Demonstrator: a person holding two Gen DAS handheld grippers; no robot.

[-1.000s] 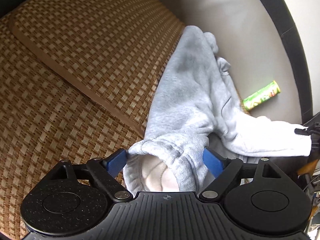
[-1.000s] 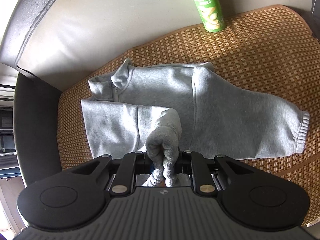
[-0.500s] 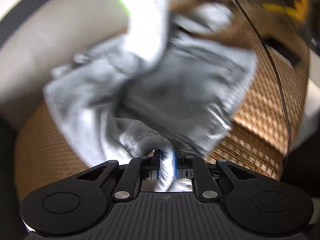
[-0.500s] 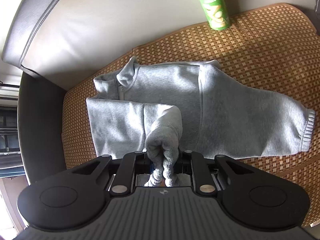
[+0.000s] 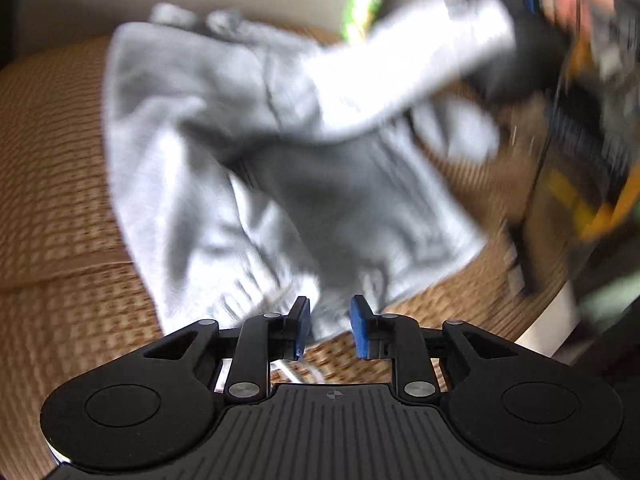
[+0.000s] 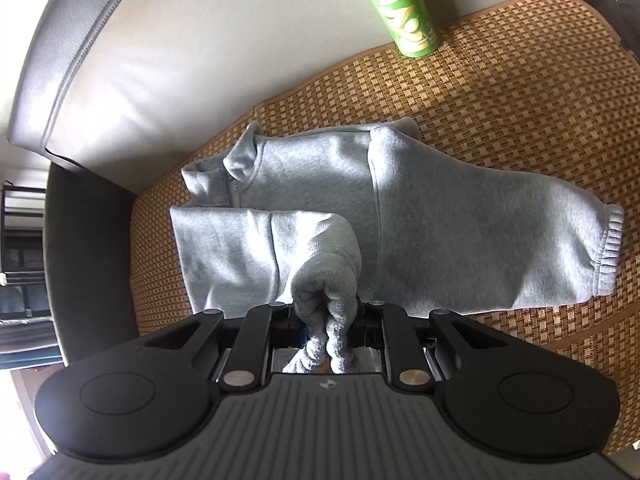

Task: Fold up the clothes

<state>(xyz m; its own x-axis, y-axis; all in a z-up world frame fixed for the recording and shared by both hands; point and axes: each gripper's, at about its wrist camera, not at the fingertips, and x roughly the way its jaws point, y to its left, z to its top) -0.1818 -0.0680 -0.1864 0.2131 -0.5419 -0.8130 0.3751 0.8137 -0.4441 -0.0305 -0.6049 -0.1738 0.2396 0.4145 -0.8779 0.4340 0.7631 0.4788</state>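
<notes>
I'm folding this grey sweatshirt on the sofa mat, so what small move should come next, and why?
Probably carry the right gripper, shut on a bunched cuff, across the sweatshirt and lay the sleeve flat. The left gripper has just been opening and holds nothing.

A green snack can (image 6: pixel 400 12) stands upright at the top centre of the right wrist view, on the far edge of a woven tan mat (image 6: pixel 520 100). A pale leather sofa back (image 6: pixel 200 60) fills the upper left, with a darker armrest (image 6: pixel 88 260) at the left edge.
</notes>
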